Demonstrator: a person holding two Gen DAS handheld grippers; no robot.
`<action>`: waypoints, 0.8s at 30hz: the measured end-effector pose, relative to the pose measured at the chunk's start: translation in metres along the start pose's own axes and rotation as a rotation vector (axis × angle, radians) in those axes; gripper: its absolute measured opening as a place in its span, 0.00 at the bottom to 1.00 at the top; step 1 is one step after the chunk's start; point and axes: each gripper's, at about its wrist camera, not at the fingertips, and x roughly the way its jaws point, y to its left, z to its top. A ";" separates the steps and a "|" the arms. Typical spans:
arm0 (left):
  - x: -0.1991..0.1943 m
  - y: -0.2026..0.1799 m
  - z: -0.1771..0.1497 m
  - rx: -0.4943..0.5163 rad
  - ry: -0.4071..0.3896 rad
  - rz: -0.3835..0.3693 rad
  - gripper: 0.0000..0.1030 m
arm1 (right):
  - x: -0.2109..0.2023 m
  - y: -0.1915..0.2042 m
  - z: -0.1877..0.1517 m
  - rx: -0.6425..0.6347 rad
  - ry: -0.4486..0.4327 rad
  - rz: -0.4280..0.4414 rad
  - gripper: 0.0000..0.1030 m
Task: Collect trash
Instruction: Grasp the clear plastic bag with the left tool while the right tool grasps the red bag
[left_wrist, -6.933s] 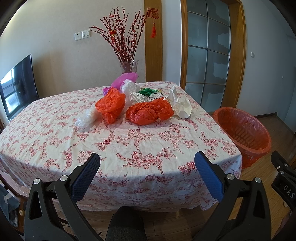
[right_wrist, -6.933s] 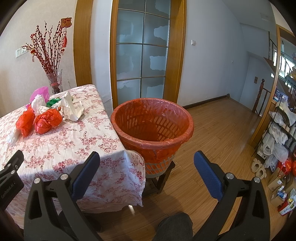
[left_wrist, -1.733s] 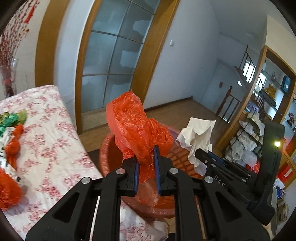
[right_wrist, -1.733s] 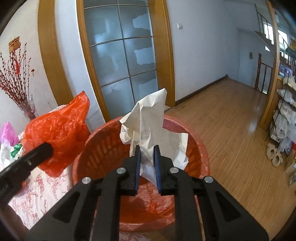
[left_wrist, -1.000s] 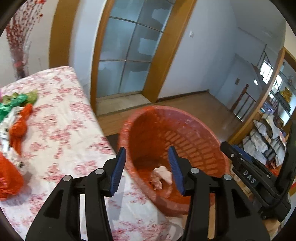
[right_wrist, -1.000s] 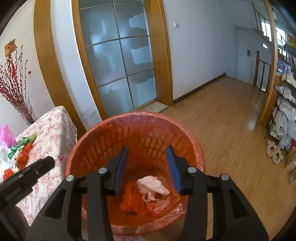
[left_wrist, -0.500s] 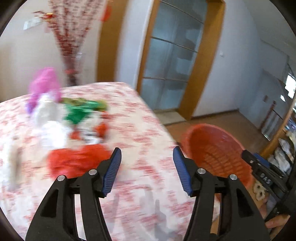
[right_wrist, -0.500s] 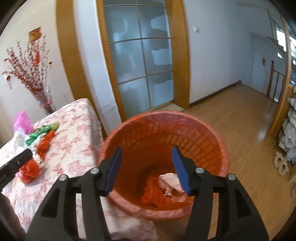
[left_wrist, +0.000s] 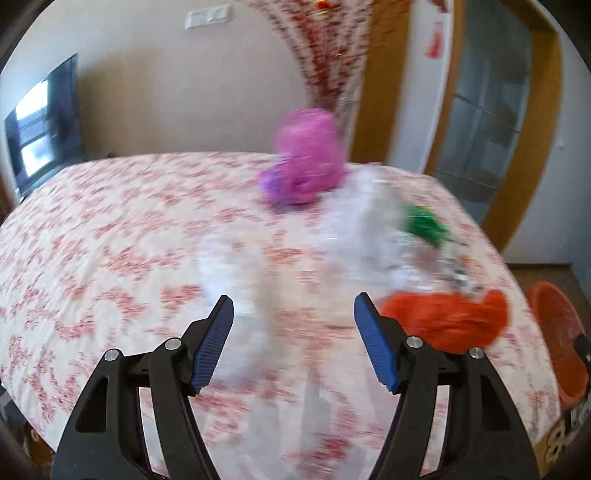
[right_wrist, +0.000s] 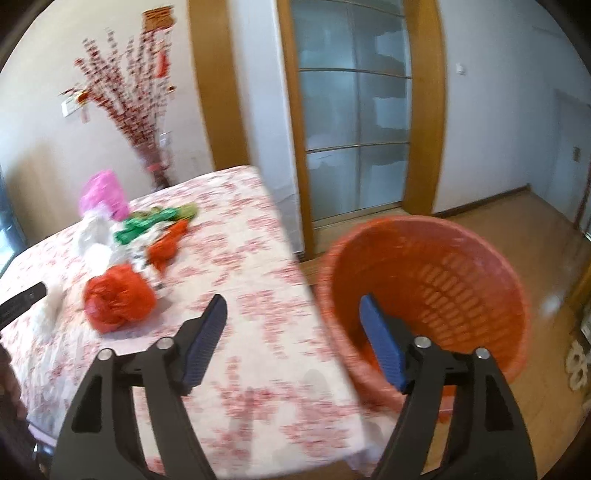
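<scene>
Red-and-white floral cloth covering the tabletop (left_wrist: 110, 240), seen through heavy motion blur. Left tool (left_wrist: 293, 343) hanging above the cloth with blue pads spread apart and nothing between them, jaws having just been opening. Just beyond it, pale crumpled white plastic (left_wrist: 236, 273); farther back a pink bag (left_wrist: 306, 162); to the right more clear and white wrapping with a green scrap (left_wrist: 424, 225) on it, and a crumpled orange-red bag (left_wrist: 447, 321) lying on the cloth just right of the right-hand pad. Sliver of the orange basket (left_wrist: 554, 332) showing past the tabletop's right edge. Right tool (right_wrist: 293, 341) likewise spread wide and empty, jaws also just been opening — one pad over the cloth, the other in front of the orange basket (right_wrist: 461, 258), which stands tight beside the tabletop's corner on a wooden floor. Basket's contents hidden at this angle. Same trash cluster visible left of that tool, still on the tabletop: orange-red bag (right_wrist: 118, 295), green scrap (right_wrist: 147, 221), pink bag (right_wrist: 103, 195) — well apart from the basket. Vase of red branches (right_wrist: 140, 103) at the far edge.
</scene>
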 end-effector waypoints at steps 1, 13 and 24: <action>0.005 0.006 0.001 -0.010 0.010 0.016 0.65 | 0.001 0.007 -0.001 -0.011 0.004 0.009 0.76; 0.050 0.042 0.000 -0.100 0.144 0.008 0.64 | 0.007 0.059 -0.008 -0.116 0.031 0.043 0.82; 0.046 0.045 0.001 -0.109 0.134 -0.055 0.40 | 0.011 0.092 -0.004 -0.164 0.034 0.113 0.83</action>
